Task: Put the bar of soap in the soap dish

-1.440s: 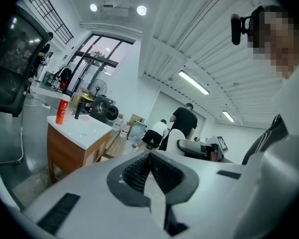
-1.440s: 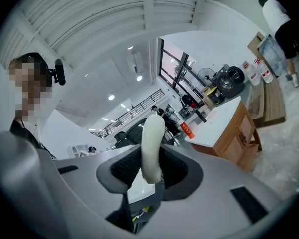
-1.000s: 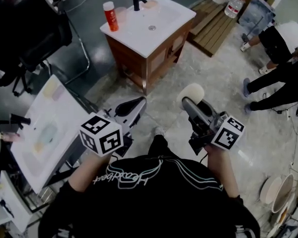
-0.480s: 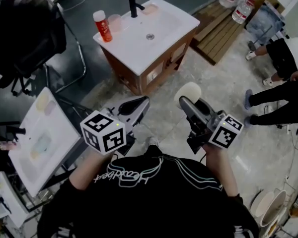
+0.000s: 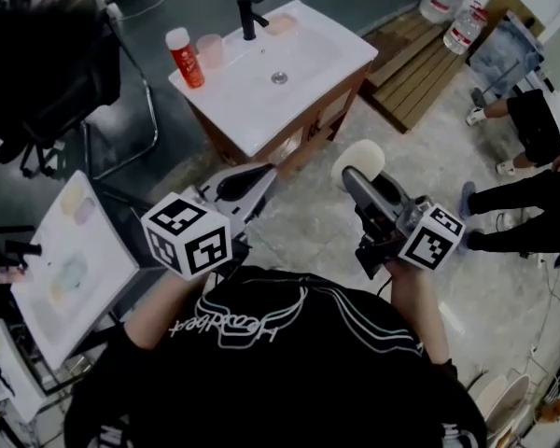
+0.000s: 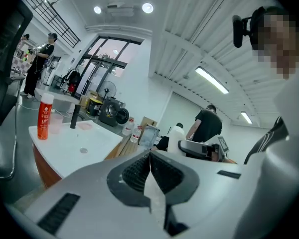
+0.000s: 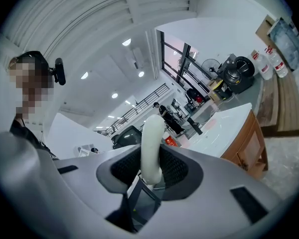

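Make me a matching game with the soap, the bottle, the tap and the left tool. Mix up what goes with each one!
Things:
1. bar of soap
2. bottle
3. tap
4. left tool

Matches:
A. black
B. red with a white cap
C. shut, with nothing in it
D. gripped in the right tool

Pairs: 1-D, 2-B, 3-A, 4-C

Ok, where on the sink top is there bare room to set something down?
Bare: the basin around the drain, and the sink top's near edge. Crowded: the far edge, lined with red bottle, pink cup, faucet and soap dish.
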Demonstrator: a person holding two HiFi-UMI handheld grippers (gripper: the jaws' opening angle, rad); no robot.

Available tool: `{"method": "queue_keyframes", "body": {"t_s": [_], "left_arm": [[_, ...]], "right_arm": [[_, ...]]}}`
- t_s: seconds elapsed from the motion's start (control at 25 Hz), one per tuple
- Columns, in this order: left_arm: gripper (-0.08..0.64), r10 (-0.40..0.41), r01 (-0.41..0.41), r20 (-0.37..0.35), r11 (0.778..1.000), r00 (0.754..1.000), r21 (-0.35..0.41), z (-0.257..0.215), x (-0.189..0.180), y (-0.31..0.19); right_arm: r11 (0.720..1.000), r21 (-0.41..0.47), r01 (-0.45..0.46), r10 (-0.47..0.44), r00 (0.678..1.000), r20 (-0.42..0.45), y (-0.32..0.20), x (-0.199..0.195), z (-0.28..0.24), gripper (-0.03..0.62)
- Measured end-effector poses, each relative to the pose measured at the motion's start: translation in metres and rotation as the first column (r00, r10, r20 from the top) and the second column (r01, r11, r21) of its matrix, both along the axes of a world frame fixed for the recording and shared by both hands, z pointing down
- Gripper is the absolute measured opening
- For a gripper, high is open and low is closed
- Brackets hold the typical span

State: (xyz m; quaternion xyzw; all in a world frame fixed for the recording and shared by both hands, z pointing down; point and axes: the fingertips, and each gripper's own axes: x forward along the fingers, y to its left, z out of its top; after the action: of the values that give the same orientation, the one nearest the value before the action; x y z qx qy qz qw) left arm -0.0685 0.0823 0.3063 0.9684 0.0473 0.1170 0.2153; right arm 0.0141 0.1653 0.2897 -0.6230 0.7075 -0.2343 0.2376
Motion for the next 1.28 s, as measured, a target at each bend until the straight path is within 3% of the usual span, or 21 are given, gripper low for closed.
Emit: {"method": "queue_keyframes", "body": {"t_s": [0.2, 0.48, 1.04, 1.28], "left_arm": [[0.023, -0.03, 0.029, -0.004, 0.999, 1.0, -0.014, 0.004, 0.009, -0.02], [0.023, -0.007, 0.007, 0.005, 1.0, 1.0, -0.022, 0.016, 0.042, -0.045], [0.023, 0.03, -0.024, 0.059, 0.996, 0.998, -0.087, 0.038, 0.185, -0.139], [0.023, 0.019, -0.01, 0.082, 0.994, 0.996, -0.107, 0.051, 0.216, -0.176]], "right_arm": [[1.0, -0.01, -0.014, 0.014, 1.0, 0.0, -0.006, 0.018, 0.003, 0.129], [1.0, -0.012, -0.029, 0.029, 0.999, 0.026, -0.033, 0.051, 0.014, 0.129], [0.996, -0.067, -0.054, 0.06, 0.994, 0.093, -0.127, 0.186, 0.03, 0.129], [0.994, -0.105, -0.034, 0.046, 0.993, 0.107, -0.172, 0.217, 0.043, 0.129]]}}
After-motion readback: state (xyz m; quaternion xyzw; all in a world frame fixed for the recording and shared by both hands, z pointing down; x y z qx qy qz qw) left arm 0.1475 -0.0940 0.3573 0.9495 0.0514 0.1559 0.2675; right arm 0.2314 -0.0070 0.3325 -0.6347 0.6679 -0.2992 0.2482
